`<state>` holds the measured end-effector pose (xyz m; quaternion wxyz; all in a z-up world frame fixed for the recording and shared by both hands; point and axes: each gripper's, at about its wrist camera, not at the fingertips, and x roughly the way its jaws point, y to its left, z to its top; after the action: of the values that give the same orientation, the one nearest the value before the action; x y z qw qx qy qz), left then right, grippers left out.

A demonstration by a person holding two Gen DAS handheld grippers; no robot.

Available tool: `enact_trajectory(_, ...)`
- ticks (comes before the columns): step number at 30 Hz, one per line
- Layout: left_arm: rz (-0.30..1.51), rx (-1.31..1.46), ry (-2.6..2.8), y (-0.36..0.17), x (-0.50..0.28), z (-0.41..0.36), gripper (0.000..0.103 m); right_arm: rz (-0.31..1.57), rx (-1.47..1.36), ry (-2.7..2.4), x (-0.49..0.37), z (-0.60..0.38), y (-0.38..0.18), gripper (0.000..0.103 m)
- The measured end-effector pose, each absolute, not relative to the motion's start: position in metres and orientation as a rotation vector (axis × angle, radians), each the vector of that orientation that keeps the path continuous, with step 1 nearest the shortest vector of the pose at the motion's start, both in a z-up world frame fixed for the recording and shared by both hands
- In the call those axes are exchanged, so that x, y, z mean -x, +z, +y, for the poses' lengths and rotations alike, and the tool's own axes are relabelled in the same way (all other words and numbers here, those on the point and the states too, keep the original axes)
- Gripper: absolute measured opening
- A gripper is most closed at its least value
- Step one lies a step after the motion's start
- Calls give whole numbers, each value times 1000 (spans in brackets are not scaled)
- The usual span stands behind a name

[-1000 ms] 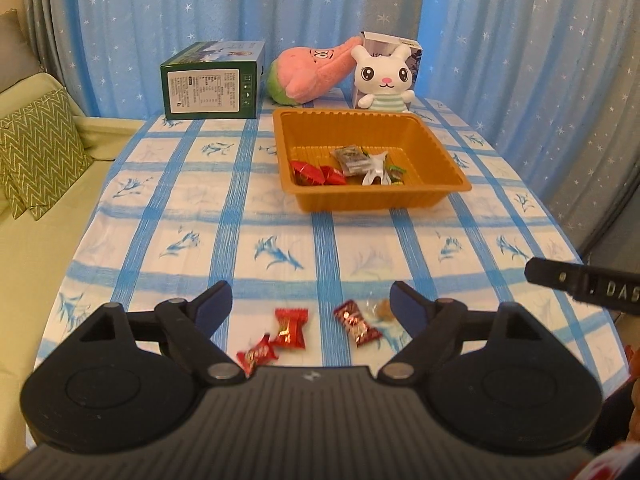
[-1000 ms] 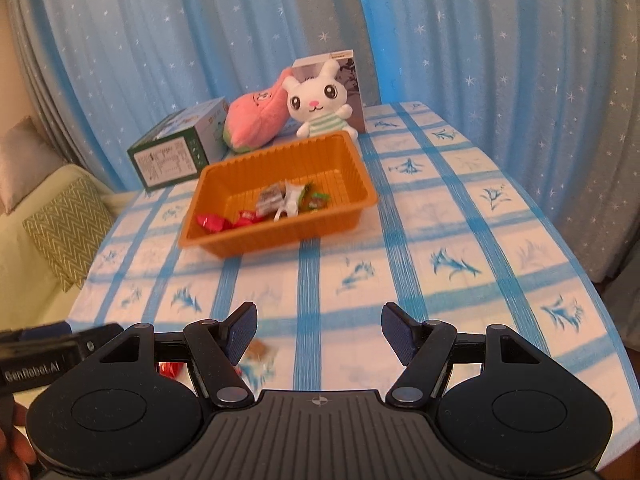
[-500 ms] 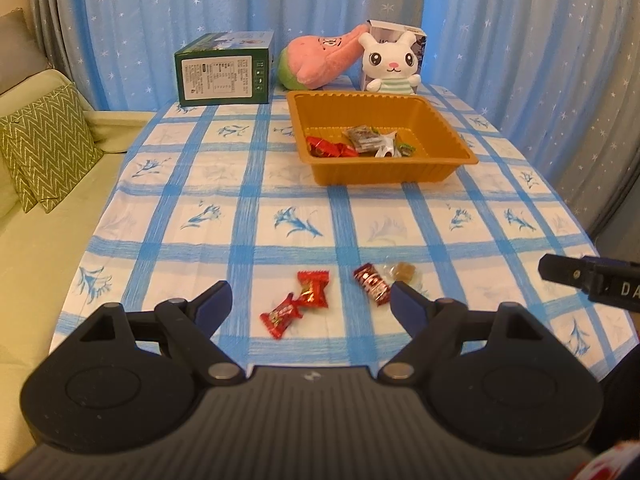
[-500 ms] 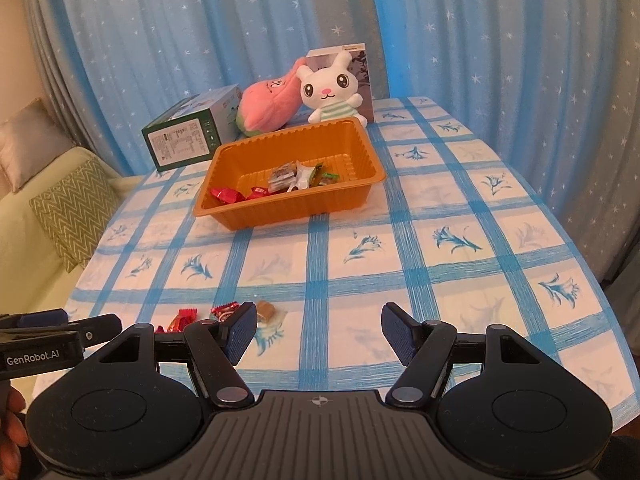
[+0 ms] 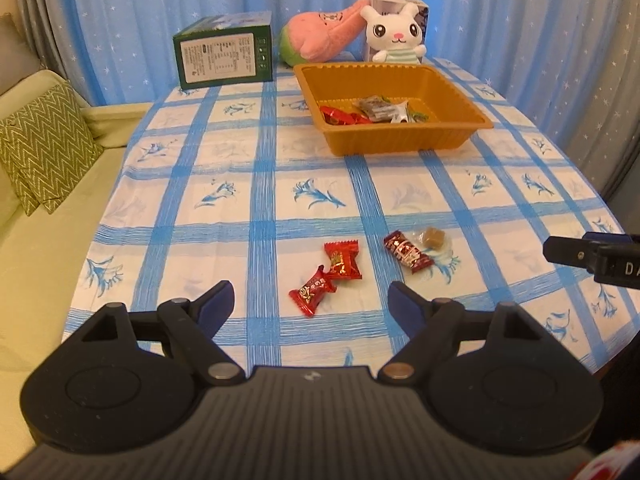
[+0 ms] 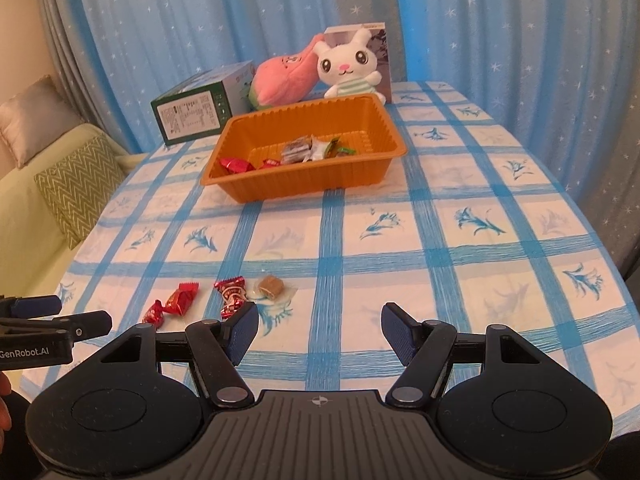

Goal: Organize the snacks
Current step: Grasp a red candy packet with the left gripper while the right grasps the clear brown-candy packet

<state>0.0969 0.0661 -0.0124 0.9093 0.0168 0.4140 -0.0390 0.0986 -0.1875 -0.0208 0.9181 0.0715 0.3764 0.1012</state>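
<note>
CHANGE: both grippers have dropped toward the table, loose sweets now fuller in view | LEFT: left gripper jaws closing, empty, red candy just ahead | RIGHT: right gripper jaws apart, empty | GOAL: orange tray far off, partly filled | NEXT: likely pick-up.

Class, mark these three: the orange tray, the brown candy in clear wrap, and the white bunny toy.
orange tray (image 5: 404, 136), left wrist view, front wall.
brown candy in clear wrap (image 5: 435, 237), left wrist view, the brown block.
white bunny toy (image 6: 347, 65), right wrist view, its face.
</note>
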Motion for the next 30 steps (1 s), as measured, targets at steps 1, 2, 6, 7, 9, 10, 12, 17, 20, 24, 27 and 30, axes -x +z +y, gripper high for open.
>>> enact_trajectory(1,860,-38,-83,-15,-99,66,78,776,-145,212,-100,-187,-23,69)
enact_trajectory(2,865,-43,-89,-17,-101,67,77,778,-142,216,-102,-186,-26,69)
enact_trajectory(6,894,-62,-137,-28,-115,68,71,793,-135,228,-109,-183,-36,68)
enact_trajectory(7,905,-70,-157,-32,-120,68,69,798,-135,230,-111,-183,-38,68)
enact_trajectory(9,934,-96,-198,-40,-130,69,63,806,-135,232,-115,-182,-43,68)
enact_trajectory(10,945,-118,-217,-44,-135,69,61,810,-135,232,-117,-182,-45,68)
enact_trajectory(12,962,-175,-242,-52,-143,69,52,816,-136,229,-121,-183,-49,68)
enact_trajectory(17,988,-323,-339,-71,-157,66,41,835,-143,222,-132,-184,-59,68)
enact_trajectory(20,998,-351,-396,-78,-164,65,36,845,-142,221,-138,-184,-63,68)
enact_trajectory(24,1009,-348,-416,-83,-170,68,22,854,-146,219,-143,-185,-67,68)
enact_trajectory(27,1007,-324,-417,-84,-173,71,21,857,-148,217,-147,-186,-69,68)
enact_trajectory(30,997,-309,-417,-84,-173,72,21,860,-146,218,-150,-185,-71,68)
